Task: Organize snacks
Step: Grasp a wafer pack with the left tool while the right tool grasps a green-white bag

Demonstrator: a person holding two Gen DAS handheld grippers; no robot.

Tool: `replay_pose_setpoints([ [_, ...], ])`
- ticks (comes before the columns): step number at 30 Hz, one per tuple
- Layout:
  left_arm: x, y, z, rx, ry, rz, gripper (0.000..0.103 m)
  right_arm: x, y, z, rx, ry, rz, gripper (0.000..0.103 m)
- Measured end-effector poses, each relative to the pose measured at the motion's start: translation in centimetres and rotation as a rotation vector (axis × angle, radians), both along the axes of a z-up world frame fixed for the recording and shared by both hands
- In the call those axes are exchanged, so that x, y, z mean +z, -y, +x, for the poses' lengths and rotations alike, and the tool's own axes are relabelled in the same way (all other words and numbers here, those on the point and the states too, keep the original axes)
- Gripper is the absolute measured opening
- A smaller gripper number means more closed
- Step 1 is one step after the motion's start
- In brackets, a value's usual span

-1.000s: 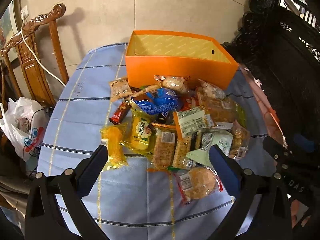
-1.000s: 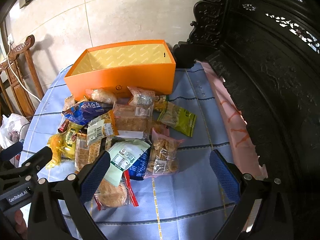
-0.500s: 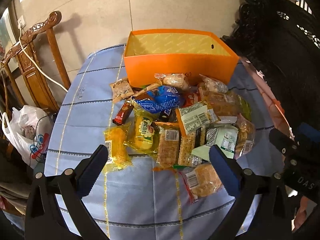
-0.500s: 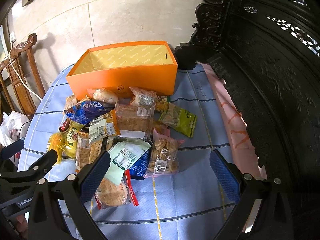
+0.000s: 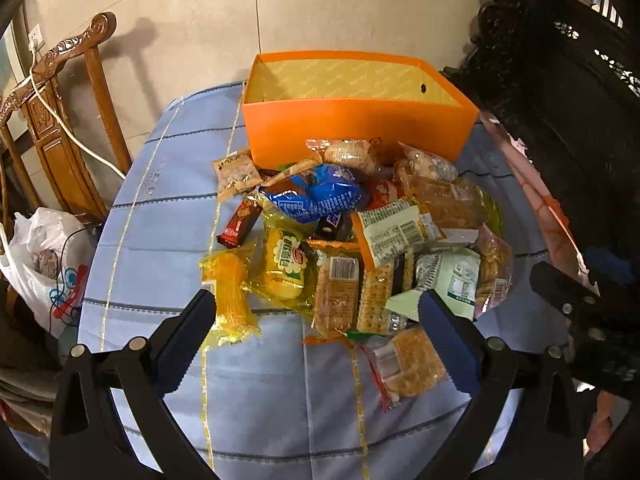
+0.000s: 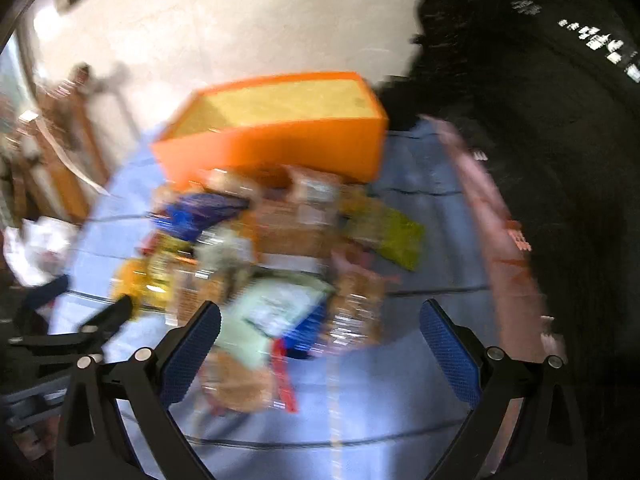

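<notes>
Both tools, left (image 5: 316, 322) and right (image 6: 320, 334), gape empty above the snack pile (image 5: 352, 240), orange box (image 5: 360, 120) waiting at 12 o'clock to be filled.

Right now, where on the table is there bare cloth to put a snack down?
Bare blue tablecloth lies left of the snack pile, toward the wooden chair, and in front of it, between the pile and the open left gripper. A narrow strip lies right of the pile. It is crowded between the pile and the orange box.
</notes>
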State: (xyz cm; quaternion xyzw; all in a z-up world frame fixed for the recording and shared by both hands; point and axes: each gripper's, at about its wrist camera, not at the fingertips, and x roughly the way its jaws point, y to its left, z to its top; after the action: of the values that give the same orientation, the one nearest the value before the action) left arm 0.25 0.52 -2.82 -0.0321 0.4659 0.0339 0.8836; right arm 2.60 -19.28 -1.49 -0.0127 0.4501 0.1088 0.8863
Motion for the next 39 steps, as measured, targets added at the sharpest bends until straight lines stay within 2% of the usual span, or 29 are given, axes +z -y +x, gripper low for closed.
replay_pose_setpoints([
  [2, -0.2, -0.6, -0.3, -0.028, 0.064, -0.049, 0.099, -0.4, -0.1, 0.0, 0.083, 0.029, 0.071, 0.099],
  [4, -0.9, -1.1, 0.0, -0.052, 0.121, -0.073, 0.099, -1.1, -0.4, 0.3, 0.143, 0.049, 0.093, 0.099],
  [6, -2.0, -1.1, 0.7, -0.084, 0.154, -0.028, 0.099, -2.1, -1.0, 0.8, 0.181, 0.095, 0.076, 0.099],
  [8, -3.7, -0.7, 1.7, -0.146, 0.144, 0.036, 0.099, -3.8, -1.7, 1.9, 0.224, 0.074, 0.041, 0.099],
  [12, -7.4, 0.4, 3.2, -0.234, 0.104, 0.141, 0.099, -8.3, -2.3, 4.4, 0.128, -0.071, 0.101, 0.099],
  [14, -8.6, 0.8, 4.2, -0.265, 0.092, 0.114, 0.099, -9.4, -3.2, 5.0, 0.109, -0.082, 0.133, 0.1],
  [17, -10.4, 1.1, 5.7, -0.287, 0.092, 0.023, 0.099, -10.3, -4.7, 5.2, 0.092, -0.079, 0.055, 0.099],
  [18, -10.8, 1.5, 5.8, -0.291, 0.119, 0.019, 0.099, -10.3, -4.8, 5.3, 0.077, -0.074, 0.03, 0.083],
  [19, -10.9, 1.9, 5.7, -0.297, 0.133, 0.03, 0.098, -10.5, -4.6, 5.5, 0.052, -0.086, 0.014, 0.072],
  [20, -11.0, 2.5, 5.9, -0.329, 0.119, 0.017, 0.091, -10.5, -4.3, 5.7, 0.025, -0.108, 0.012, 0.07],
  [21, -10.8, 3.0, 5.9, -0.353, 0.115, -0.018, 0.072, -10.4, -3.7, 5.8, 0.001, -0.145, 0.028, 0.062],
  [22, -10.8, 3.6, 5.9, -0.359, 0.103, -0.043, 0.065, -10.3, -3.4, 5.7, -0.017, -0.172, 0.047, 0.048],
  [23, -11.0, 4.3, 6.0, -0.368, 0.09, -0.037, 0.06, -10.1, -3.1, 5.5, -0.03, -0.187, 0.068, 0.044],
  [24, -11.4, 5.1, 6.0, -0.4, 0.073, -0.038, 0.056, -9.6, -2.7, 5.1, -0.061, -0.196, 0.078, 0.043],
  [25, -11.8, 5.4, 6.1, -0.386, 0.059, -0.034, 0.055, -9.4, -2.5, 4.8, -0.072, -0.195, 0.066, 0.042],
  [27, -11.9, 5.0, 6.1, -0.343, 0.026, -0.11, 0.047, -8.9, -1.7, 4.1, -0.095, -0.192, 0.057, 0.042],
  [28, -12.1, 4.5, 6.0, -0.327, -0.002, -0.165, 0.04, -8.7, -1.0, 3.8, -0.117, -0.206, 0.086, 0.042],
  [29, -12.2, 4.1, 6.0, -0.323, -0.027, -0.205, 0.039, -8.7, -0.4, 3.8, -0.135, -0.216, 0.115, 0.042],
  [31, -11.7, 3.6, 5.2, -0.32, -0.04, -0.202, 0.039, -7.4, 0.8, 2.9, -0.169, -0.204, 0.148, 0.042],
  [34, -9.7, 2.9, 3.8, -0.316, 0.002, -0.184, 0.039, -4.9, 1.3, 2.4, -0.166, -0.123, 0.119, 0.042],
  [39, -6.6, 0.9, 2.8, -0.262, 0.041, -0.248, 0.039, -2.2, 3.6, 2.4, -0.197, -0.083, 0.205, 0.042],
])
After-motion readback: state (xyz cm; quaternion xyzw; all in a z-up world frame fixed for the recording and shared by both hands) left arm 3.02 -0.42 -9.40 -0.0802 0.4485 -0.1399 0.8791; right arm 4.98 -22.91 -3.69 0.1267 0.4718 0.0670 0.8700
